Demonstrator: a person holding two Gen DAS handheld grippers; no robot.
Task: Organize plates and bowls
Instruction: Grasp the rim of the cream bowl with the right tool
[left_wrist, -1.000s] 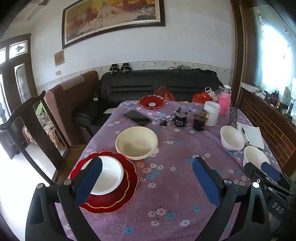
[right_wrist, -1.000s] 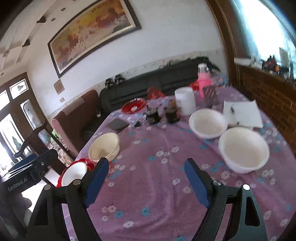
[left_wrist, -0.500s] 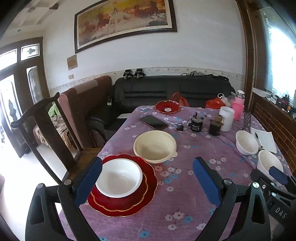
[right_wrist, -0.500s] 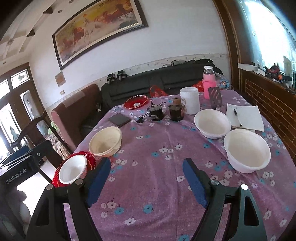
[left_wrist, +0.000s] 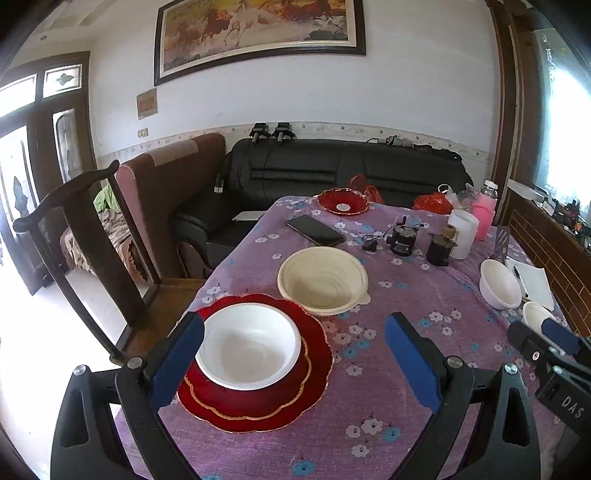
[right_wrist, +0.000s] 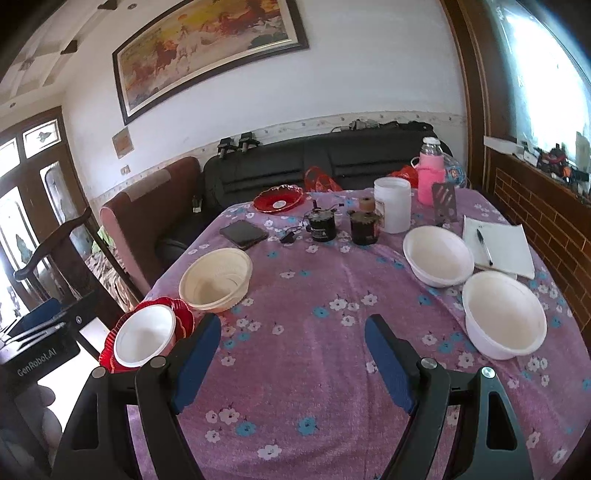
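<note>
On the bench's (left_wrist: 369, 387) left edge sits a white bowl (left_wrist: 249, 347) nested on stacked red plates (left_wrist: 317, 373); the left tongs (left_wrist: 293, 363) hover above it, spread wide and empty. The bowl looks thin, light and probably slick, so it is best pinched by its rim; the plates seem stiffer and scalloped, likely breakable, so grip an edge. Beyond is a cream bowl (left_wrist: 323, 280), ribbed, with a small tab to catch. A third red plate (right_wrist: 277, 199) waits at the far end. To the right lie two more white bowls (right_wrist: 437, 254) (right_wrist: 504, 314), just beside each other, near the right tongs (right_wrist: 293, 356), also spread and empty.
</note>
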